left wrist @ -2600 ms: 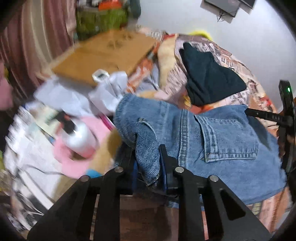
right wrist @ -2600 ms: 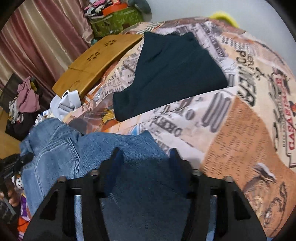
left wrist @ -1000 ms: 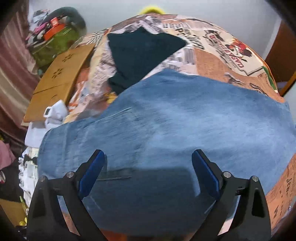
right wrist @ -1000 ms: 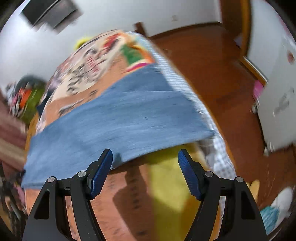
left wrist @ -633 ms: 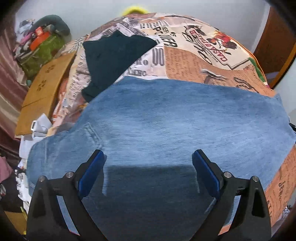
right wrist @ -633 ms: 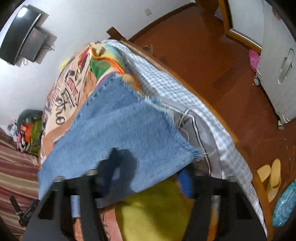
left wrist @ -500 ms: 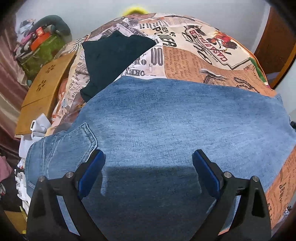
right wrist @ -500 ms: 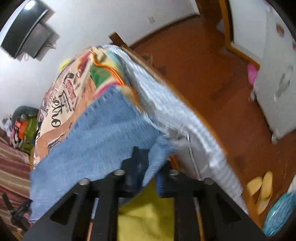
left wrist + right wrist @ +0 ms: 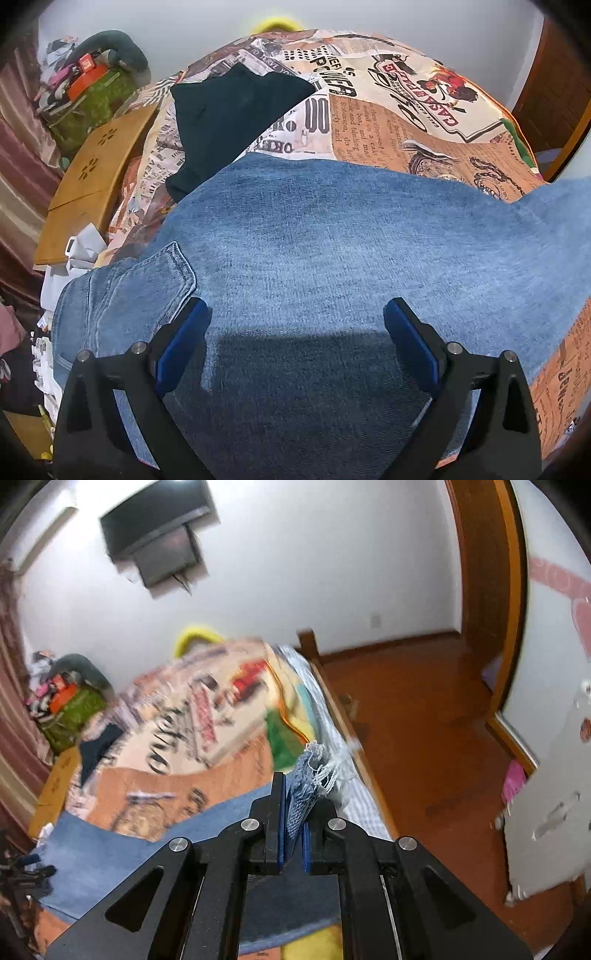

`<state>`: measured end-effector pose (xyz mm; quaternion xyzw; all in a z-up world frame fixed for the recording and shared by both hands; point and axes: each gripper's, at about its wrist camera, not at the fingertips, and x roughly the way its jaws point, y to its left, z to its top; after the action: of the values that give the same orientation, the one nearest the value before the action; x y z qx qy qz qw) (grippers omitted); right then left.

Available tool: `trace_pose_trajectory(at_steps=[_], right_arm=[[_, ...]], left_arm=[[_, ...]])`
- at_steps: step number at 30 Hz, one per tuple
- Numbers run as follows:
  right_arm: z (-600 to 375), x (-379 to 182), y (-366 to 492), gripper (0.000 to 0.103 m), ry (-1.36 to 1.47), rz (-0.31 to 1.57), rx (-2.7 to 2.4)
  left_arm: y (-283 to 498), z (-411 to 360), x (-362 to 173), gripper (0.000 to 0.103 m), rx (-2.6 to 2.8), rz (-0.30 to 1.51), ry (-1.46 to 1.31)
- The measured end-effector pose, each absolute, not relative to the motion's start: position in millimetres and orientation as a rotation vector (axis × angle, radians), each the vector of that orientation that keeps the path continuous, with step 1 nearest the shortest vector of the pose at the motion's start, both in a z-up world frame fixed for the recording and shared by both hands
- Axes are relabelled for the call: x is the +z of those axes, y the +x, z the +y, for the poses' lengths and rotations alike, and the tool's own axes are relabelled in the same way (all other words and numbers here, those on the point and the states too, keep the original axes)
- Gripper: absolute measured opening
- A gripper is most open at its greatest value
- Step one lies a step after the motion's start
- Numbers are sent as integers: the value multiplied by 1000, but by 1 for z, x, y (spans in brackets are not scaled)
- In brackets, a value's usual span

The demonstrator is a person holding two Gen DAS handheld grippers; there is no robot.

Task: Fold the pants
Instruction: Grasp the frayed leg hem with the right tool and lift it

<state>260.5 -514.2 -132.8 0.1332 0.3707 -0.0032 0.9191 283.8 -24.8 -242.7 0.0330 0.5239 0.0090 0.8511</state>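
Blue denim jeans [image 9: 332, 251] lie spread across the bed, waist and back pocket [image 9: 147, 284] at the left, legs running right. My left gripper [image 9: 295, 339] is open and empty, hovering just above the denim near the pocket. My right gripper [image 9: 295, 812] is shut on the frayed hem of the jeans [image 9: 312, 775] and holds it lifted above the bed's right edge. The rest of the leg [image 9: 122, 845] trails down to the left in the right wrist view.
A newspaper-print bedspread [image 9: 388, 110] covers the bed. A dark folded garment [image 9: 229, 118] lies behind the jeans. A wooden lap table [image 9: 88, 181] and clutter stand at the left. The bed's wooden frame [image 9: 343, 709] and bare floor [image 9: 424, 731] are at the right.
My right gripper closed on the frayed hem and lifted it off the bed, tilting up. My left gripper stayed open over the jeans, with the pocket coming into view.
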Motion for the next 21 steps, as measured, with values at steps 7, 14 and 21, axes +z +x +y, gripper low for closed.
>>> trace_pose_trajectory(at_steps=[7,14,21], right_arm=[[-537,-218,260,36,486,1114,-29],[-517,-235,223,58,574,1149,52],[-524,-260,235,71,727,1141,50]], left_arm=[[278,-23,-240,98,4,1088,84],[277,-23,-241,98,18,1082,63],[274,-20,-241,98,17,1088,33]])
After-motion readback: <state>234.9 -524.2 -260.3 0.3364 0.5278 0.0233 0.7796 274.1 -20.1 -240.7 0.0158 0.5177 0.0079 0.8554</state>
